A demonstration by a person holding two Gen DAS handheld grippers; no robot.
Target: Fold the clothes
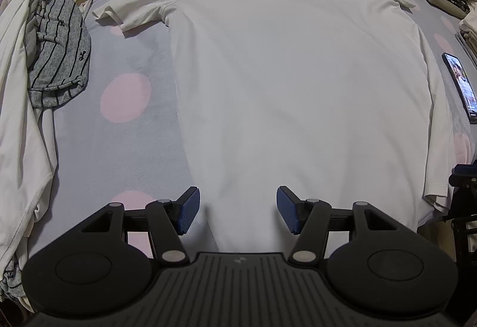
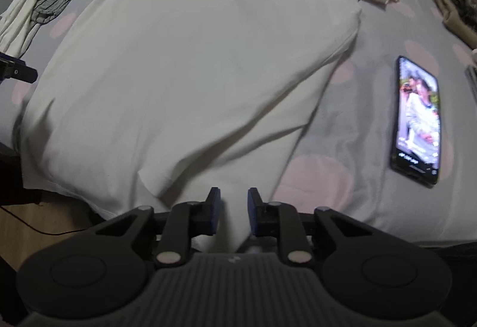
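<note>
Both wrist cameras look steeply down, close above the bed's near edge, sharing the white T-shirt (image 1: pixel 292 82).

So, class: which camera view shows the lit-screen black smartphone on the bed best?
The right wrist view: the lit-screen black smartphone lies whole and large on the spotted bedsheet. The left wrist view shows it only small and squeezed at the right edge.

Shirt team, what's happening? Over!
Left gripper open above hem. Right gripper around shirt corner. Phone beside shirt.
</note>
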